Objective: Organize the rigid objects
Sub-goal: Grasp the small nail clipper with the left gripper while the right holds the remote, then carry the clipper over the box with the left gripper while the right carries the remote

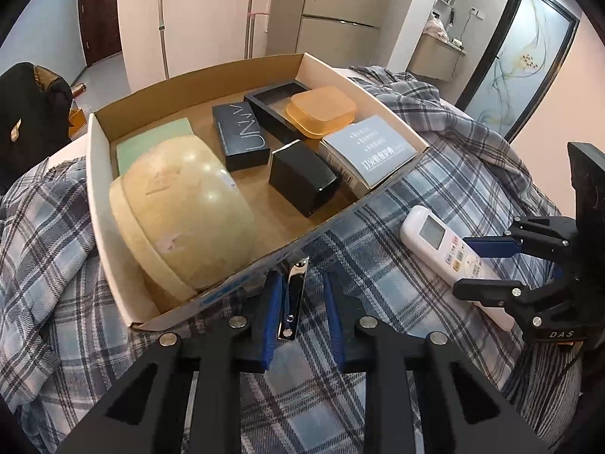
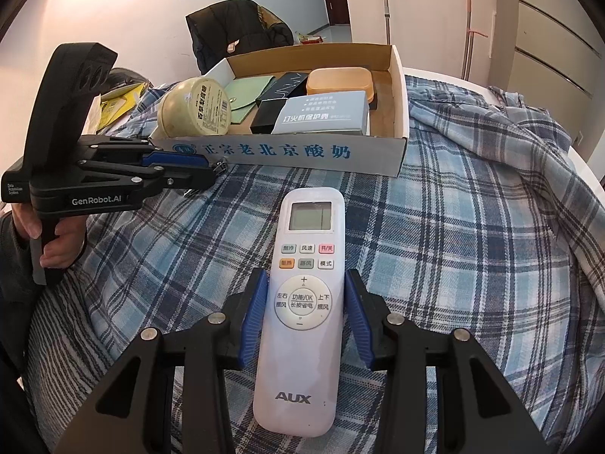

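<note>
- Step in hand: both tools were taking up loose items from the plaid blanket [image 2: 472,227] for the cardboard box [image 1: 242,283].
- The left tool [image 1: 300,317] stood narrow about a nail clipper [image 1: 293,299] beside the box wall; whether both pads pressed it could not be told.
- The right tool [image 2: 302,314] was clamped on the white remote [image 2: 302,302] at its middle.
- Next move likely calls for lifting each over the wall.

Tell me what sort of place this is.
Most likely a room in a home. The cardboard box and the air-conditioner remote lie on a plaid cloth spread over a soft, rounded surface, perhaps a bed or table. Behind stand a wooden door and a decorated glass door.
</note>
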`<state>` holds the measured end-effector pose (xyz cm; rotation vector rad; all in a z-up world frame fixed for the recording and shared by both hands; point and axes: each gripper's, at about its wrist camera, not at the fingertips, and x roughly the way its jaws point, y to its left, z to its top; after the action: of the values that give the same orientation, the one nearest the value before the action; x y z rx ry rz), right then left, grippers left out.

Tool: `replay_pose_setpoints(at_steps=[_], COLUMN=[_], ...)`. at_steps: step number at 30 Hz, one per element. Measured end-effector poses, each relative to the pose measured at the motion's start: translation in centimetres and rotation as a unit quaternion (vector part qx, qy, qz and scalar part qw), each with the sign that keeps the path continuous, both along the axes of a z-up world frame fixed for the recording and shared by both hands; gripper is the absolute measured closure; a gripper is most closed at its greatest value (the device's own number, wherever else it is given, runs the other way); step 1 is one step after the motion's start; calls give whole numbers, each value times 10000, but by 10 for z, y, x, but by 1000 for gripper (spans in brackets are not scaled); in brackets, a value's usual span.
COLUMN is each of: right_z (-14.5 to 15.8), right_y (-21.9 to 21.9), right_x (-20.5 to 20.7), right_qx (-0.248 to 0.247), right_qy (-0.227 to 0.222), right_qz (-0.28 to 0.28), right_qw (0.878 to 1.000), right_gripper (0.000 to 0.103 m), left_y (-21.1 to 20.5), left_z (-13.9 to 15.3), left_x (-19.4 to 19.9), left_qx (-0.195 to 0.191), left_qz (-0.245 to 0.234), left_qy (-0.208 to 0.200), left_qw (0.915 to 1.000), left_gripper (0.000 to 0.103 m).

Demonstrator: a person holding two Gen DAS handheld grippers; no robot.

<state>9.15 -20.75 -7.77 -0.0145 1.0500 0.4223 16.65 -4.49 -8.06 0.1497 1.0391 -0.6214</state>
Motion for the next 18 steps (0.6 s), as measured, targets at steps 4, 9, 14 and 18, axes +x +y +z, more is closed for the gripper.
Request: replay_pose_setpoints(at_steps=[4, 9, 14, 18], right_z=[0, 0, 0, 0], right_y=[0, 0, 0, 0], right_x=[0, 0, 0, -1], right_qx=[-2, 14, 13, 12], right_qy=[-1, 6, 5, 7], right_qz=[1, 5, 3, 3], right_qw=[10000, 10000, 10000, 10000], right_gripper=[61, 61, 61, 61], left_y=[-6, -3, -2, -9], left_z=[-3, 4, 6, -2], left_x=[-5, -23, -36, -35], left_qx=[40, 187, 411, 638], left_qz=[-78, 64, 208, 367], left_qy=[-54, -238, -201, -332], left_qw=[9999, 9995, 9987, 9967], left_gripper=[93, 93, 93, 93])
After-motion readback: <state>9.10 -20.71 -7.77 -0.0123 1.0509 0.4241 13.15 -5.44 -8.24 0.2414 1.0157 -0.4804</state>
